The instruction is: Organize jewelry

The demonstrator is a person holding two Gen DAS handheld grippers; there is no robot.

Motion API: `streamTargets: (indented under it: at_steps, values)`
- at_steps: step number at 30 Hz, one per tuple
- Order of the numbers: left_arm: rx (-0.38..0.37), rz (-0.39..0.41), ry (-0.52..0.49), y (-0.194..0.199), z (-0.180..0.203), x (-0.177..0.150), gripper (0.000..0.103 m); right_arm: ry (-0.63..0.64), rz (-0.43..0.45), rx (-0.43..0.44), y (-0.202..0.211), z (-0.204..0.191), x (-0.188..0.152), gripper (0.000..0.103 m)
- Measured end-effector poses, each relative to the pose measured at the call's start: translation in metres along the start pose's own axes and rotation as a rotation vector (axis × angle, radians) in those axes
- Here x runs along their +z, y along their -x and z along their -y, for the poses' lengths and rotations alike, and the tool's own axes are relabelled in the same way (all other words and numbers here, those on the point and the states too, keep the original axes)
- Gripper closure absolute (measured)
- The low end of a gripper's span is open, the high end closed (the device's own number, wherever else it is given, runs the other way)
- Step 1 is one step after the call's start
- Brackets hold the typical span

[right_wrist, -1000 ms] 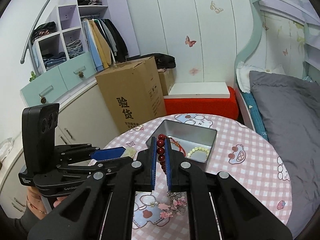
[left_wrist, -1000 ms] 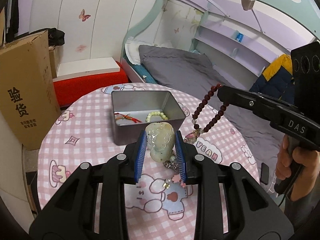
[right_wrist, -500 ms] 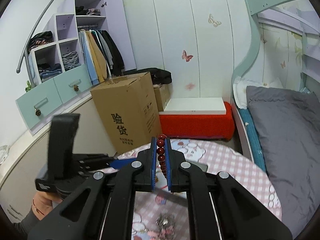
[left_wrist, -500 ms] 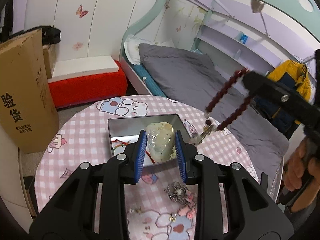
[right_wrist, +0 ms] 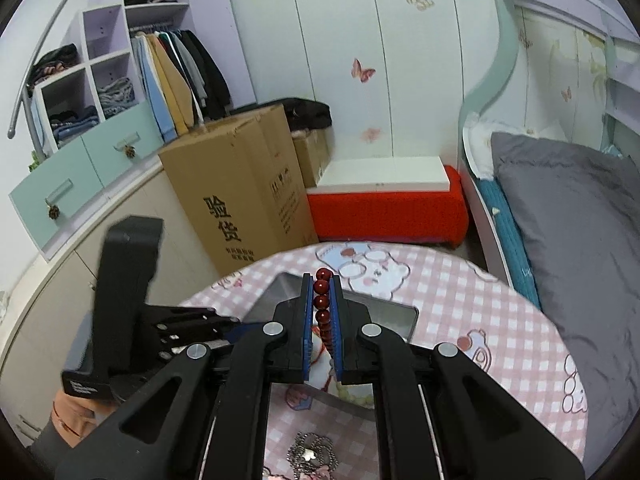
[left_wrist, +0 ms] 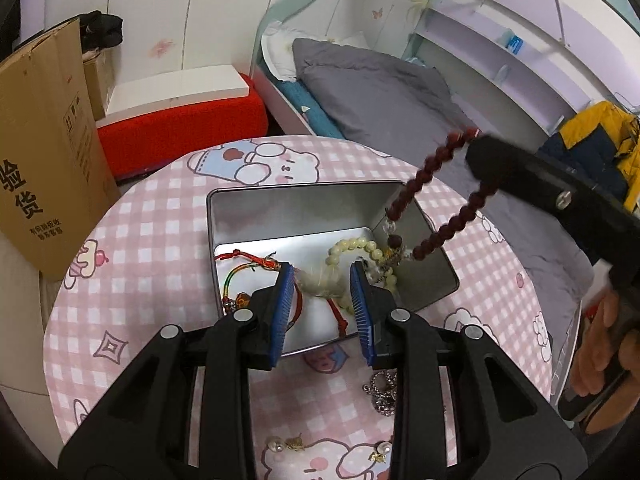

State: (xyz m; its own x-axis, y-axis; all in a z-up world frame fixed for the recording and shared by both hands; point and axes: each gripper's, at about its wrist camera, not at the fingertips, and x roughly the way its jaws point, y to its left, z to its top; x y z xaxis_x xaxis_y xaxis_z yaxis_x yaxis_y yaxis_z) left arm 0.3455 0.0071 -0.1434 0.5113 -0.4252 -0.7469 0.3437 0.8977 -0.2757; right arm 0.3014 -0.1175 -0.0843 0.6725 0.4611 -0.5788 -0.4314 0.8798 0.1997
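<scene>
An open metal tin (left_wrist: pixel 304 190) stands on the round pink checked table (left_wrist: pixel 140 248). In it lie a cream bead bracelet (left_wrist: pixel 352 246) and a red cord bracelet (left_wrist: pixel 248 264). My left gripper (left_wrist: pixel 323 280) hovers over the tin's near part, shut on a pale jade pendant (left_wrist: pixel 320 286) that shows blurred at the fingertips, its red cord trailing below. My right gripper (right_wrist: pixel 322 280) is shut on a dark red bead bracelet (right_wrist: pixel 321 302). In the left wrist view that right gripper (left_wrist: pixel 476 150) comes in from the right, and the bead bracelet's loop (left_wrist: pixel 416 188) dangles into the tin's right side.
A silver chain piece (left_wrist: pixel 384 396) and small pearl earrings (left_wrist: pixel 276 446) lie on the cloth in front of the tin. Beyond the table stand a cardboard box (left_wrist: pixel 40 160), a red bench (left_wrist: pixel 180 128) and a bed (left_wrist: pixel 380 80). A hand (left_wrist: pixel 600 344) holds the right tool.
Both grippers have moved forward and down over the tin. The red bead loop now hangs into the tin's right side. The pendant sits further out at the left fingertips.
</scene>
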Motion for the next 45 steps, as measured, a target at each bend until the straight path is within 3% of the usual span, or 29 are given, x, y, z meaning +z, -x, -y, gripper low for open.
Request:
streamTargets:
  at_steps: [1,3,4,16,21,26,33,41,45]
  values:
    - [-0.004,0.002,0.001,0.001,0.000,0.000,0.073,-0.004,-0.006,-0.001,-0.001,0.001,-0.002,0.097]
    - [-0.003,0.009,-0.002,0.004,0.001,0.000,0.049,-0.015,-0.017,-0.006,-0.002,0.004,-0.006,0.097]
    - [-0.005,0.027,-0.008,0.008,0.002,-0.001,0.045,-0.019,-0.020,-0.008,-0.003,0.005,-0.007,0.097]
    - [0.029,0.067,-0.023,0.040,0.009,-0.019,0.045,-0.056,-0.057,-0.008,0.006,0.006,-0.022,0.093]
    - [0.038,0.078,-0.035,0.055,0.014,-0.043,0.045,-0.055,-0.055,-0.015,0.027,0.001,-0.038,0.093]
    - [0.040,0.067,-0.037,0.064,0.017,-0.080,0.045,-0.042,-0.083,-0.052,0.044,-0.005,-0.075,0.093]
    - [0.056,0.024,-0.102,0.051,0.040,-0.121,0.045,-0.077,-0.130,-0.071,0.053,-0.011,-0.128,0.090]
    - [0.098,-0.011,-0.144,0.033,0.053,-0.137,0.046,-0.099,-0.166,-0.076,0.054,-0.019,-0.160,0.085]
    - [0.111,-0.019,-0.167,0.026,0.057,-0.138,0.058,-0.092,-0.178,-0.076,0.050,-0.022,-0.165,0.083]
